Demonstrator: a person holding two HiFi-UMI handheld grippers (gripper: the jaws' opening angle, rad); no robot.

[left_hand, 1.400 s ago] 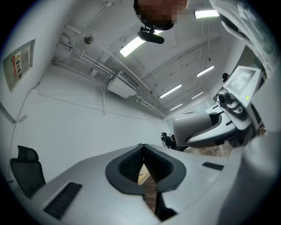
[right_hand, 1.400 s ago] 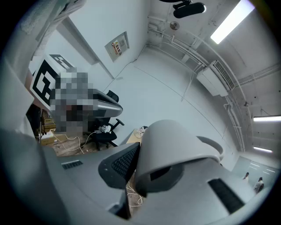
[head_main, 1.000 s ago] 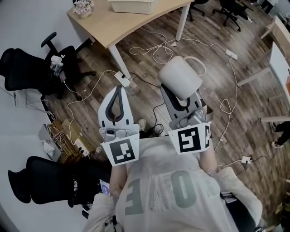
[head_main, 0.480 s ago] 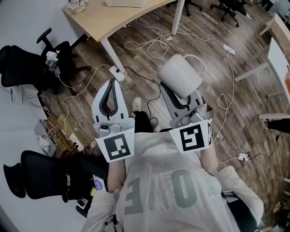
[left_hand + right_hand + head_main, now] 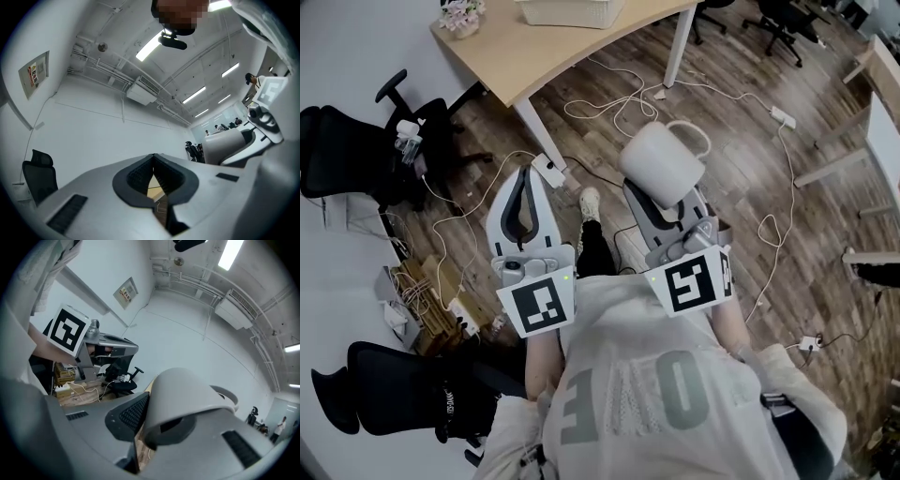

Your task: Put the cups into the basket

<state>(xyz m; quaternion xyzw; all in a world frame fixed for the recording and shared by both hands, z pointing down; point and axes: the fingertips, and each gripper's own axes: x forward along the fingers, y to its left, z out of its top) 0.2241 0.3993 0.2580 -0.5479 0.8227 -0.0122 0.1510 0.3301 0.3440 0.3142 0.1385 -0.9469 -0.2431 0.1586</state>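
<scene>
Wood floor (image 5: 741, 141) lies under both sets of fingers, crossed by loose white cables (image 5: 619, 94). The desk (image 5: 525, 56) is well ahead of the fingertips. We see the basket (image 5: 570, 11) at its far edge and a flower pot (image 5: 461, 16) left of that. Black chairs (image 5: 356, 150) stand left of the left fingers. The right gripper (image 5: 664, 204) is clamped on the white cup (image 5: 663, 161), handle pointing away from the fingers. The left gripper (image 5: 529, 183) has its jaws together, holding nothing. The wall notice (image 5: 125, 292) is too small to read.
</scene>
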